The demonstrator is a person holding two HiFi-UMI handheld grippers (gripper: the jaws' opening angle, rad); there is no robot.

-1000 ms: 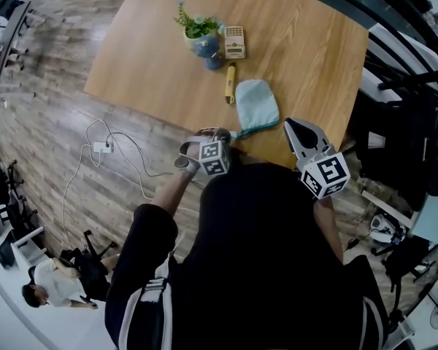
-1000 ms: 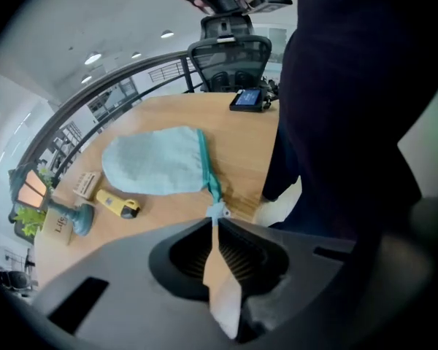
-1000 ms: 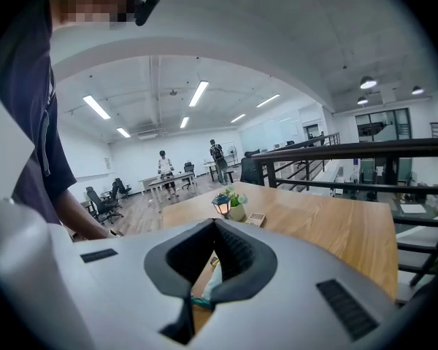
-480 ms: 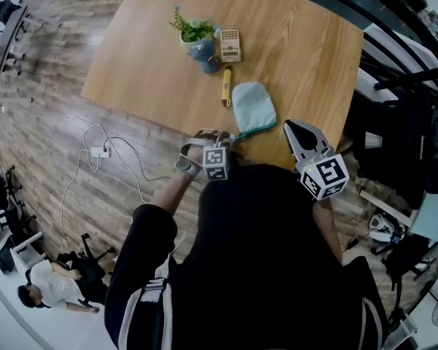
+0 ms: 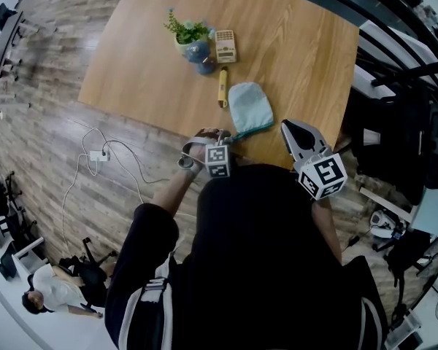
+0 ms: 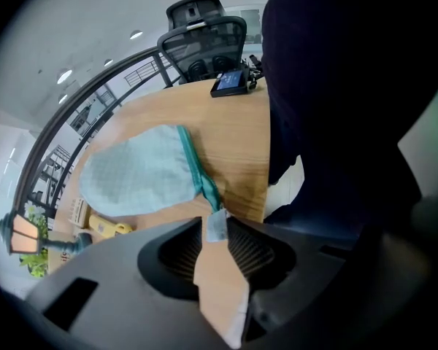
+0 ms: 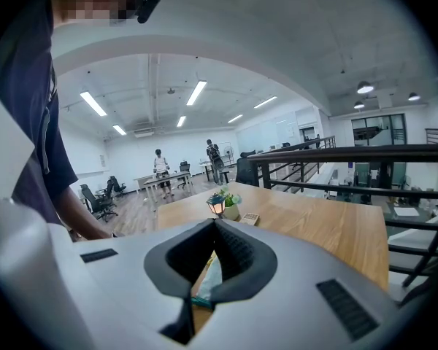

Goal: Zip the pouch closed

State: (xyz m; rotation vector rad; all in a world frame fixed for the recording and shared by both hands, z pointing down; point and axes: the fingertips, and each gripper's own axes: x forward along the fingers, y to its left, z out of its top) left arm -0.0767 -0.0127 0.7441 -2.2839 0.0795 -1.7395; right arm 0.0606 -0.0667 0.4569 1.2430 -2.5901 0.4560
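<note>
Left gripper (image 6: pixel 214 220) fingers (image 6: pixel 177 252) tight on pouch (image 6: pixel 135 173) tab (image 6: pixel 217 232), half hidden between them; right gripper (image 7: pixel 214 223) clenched empty.

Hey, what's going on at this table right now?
A person with a gripper in each hand is working on a light blue pouch on the wooden table. The left gripper pinches the small tab at the pouch's zipper end. The right gripper is shut and empty, off to the side, not touching the pouch.
</note>
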